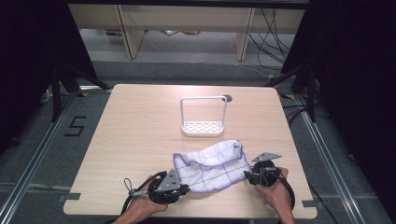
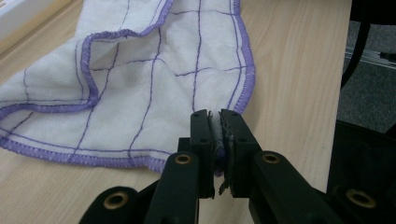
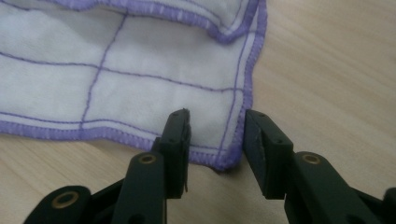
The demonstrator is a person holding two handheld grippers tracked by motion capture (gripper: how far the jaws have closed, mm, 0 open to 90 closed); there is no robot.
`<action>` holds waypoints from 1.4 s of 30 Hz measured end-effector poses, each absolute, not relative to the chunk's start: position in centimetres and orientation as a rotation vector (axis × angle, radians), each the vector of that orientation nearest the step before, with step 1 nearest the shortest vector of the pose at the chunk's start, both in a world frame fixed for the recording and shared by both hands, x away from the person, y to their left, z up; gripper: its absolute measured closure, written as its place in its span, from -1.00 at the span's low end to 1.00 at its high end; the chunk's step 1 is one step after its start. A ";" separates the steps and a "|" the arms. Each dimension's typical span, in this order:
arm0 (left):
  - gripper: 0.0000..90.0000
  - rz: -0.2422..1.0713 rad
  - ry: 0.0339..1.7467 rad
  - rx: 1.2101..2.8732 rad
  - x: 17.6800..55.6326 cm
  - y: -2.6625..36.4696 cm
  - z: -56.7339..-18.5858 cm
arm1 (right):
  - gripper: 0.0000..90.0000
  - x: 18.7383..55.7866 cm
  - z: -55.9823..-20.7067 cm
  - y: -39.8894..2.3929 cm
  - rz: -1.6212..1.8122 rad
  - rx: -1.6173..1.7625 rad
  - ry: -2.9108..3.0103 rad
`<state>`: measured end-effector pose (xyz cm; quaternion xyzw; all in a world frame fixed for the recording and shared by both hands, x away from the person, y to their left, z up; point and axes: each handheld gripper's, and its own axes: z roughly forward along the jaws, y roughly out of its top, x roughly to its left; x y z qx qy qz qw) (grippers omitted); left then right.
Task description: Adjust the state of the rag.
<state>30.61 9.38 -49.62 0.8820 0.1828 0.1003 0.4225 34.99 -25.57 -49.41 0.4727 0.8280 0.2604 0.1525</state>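
Cloth spread across near desk edge between our two tools, long axis running left to right.

Left tool (image 2: pixel 215 122) is clamped on the cloth's (image 1: pixel 212 165) near-left corner, fabric pinched between the pads. The cloth lies crumpled on the desk (image 1: pixel 140 140), in front of the white rack (image 1: pixel 203 116). Right tool (image 3: pixel 217 135) sits at the near-right corner, jaws apart and straddling the purple hem (image 3: pixel 233 156), not pressing it; we judge this one must close next, corner lying straight ahead of it.
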 end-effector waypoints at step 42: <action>-0.01 0.421 0.631 2.155 35.1 10.3 -50.0 | 0.16 34.7 -49.9 -20.3 0.808 1.013 2.496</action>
